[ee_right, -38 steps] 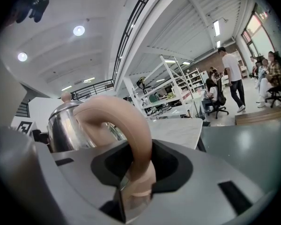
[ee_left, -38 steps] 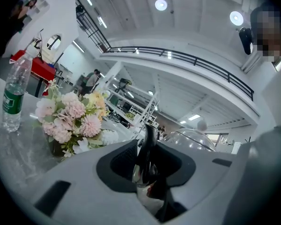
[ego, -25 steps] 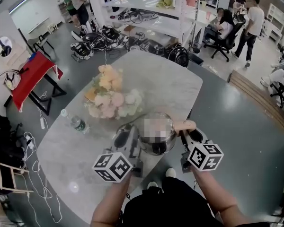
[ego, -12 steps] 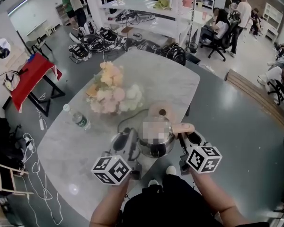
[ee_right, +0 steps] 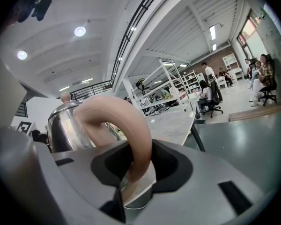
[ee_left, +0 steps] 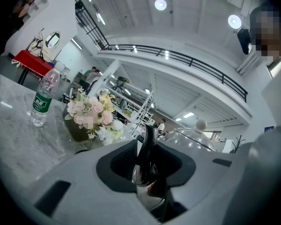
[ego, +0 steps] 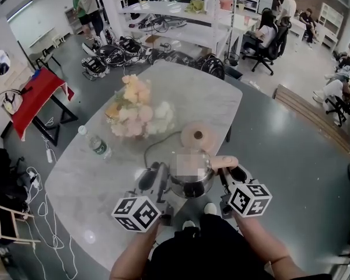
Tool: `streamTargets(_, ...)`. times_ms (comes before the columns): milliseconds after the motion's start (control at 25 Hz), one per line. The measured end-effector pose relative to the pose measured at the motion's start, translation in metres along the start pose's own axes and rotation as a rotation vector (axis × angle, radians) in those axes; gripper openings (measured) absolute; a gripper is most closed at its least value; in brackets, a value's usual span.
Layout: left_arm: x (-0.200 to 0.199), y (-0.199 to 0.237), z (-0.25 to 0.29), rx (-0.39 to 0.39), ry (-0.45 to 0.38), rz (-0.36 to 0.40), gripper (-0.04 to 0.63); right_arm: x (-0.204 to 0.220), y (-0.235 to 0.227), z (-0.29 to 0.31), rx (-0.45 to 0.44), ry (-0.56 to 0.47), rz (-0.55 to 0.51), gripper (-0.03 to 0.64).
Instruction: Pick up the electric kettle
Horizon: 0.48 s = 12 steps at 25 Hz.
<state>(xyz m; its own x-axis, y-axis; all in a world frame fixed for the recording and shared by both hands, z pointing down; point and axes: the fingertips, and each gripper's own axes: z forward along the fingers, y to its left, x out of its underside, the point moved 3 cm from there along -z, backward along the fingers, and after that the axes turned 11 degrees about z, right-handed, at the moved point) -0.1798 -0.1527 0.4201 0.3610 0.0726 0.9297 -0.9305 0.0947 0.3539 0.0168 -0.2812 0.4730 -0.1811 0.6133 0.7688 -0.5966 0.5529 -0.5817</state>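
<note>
Left gripper (ee_left: 147, 161): at 9 o'clock of the kettle in the head view. Its jaws stand partly apart and are clamped on the dark spout (ee_left: 149, 137), one pad on each side.
Right gripper (ee_right: 135, 162): at 3 o'clock of the kettle. Its jaws are also partly apart and grip the lower curve of the pink loop handle (ee_right: 113, 115).
Electric kettle (ego: 192, 185): a shiny steel body carried between the two grippers, just in front of the person at the table's near edge. It is upright and off its stand. The left gripper view shows its domed lid (ee_left: 189, 136) topped by a small round knob.
Base (ego: 198, 137): a round pink disc lying bare on the table, at 12 o'clock of the kettle and a little apart from it.
Cord (ego: 153, 142): a dark line curving from the base toward 9 o'clock.
Table (ego: 213, 95): pale marble top with rounded corners.
Water bottle (ego: 95, 147): at 10 o'clock of the kettle, near the table's left edge.
Flowers (ego: 138, 112): a pink, cream and orange bunch at 11 o'clock, beyond the cord.
Red table (ego: 39, 93): on the floor at 10 o'clock, well apart from the marble table.
Shelving (ego: 181, 13): white racks at 12 o'clock past the table's far end.
People (ego: 267, 32): some seated and some standing around 1 o'clock, far off.
</note>
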Motion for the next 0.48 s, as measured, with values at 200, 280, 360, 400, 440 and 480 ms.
streamTargets(200, 0.003, -0.002, -0.010, 0.006, 0.011, 0.001, 0.087, 0.008, 0.003, -0.010, 0.011, 0.003, 0.013, 0.103)
streamTargets(280, 0.007, -0.001, -0.016, 0.008, 0.014, 0.005, 0.087, 0.016, 0.003, -0.013, 0.014, 0.004, 0.019, 0.103)
streamTargets(360, 0.010, -0.002, -0.020, 0.010, 0.018, 0.004, 0.087, 0.019, 0.003, -0.017, 0.015, 0.006, 0.018, 0.103)
streamTargets(400, 0.011, -0.003, -0.022, 0.010, 0.019, 0.000, 0.087, 0.019, 0.004, -0.019, 0.014, 0.007, 0.014, 0.103)
streamTargets(440, 0.010, -0.004, -0.024, 0.009, 0.019, -0.005, 0.087, 0.018, 0.005, -0.021, 0.014, 0.008, 0.009, 0.103)
streamTargets(480, 0.010, -0.005, -0.026, 0.007, 0.018, -0.010, 0.087, 0.018, 0.007, -0.022, 0.014, 0.008, 0.005, 0.103)
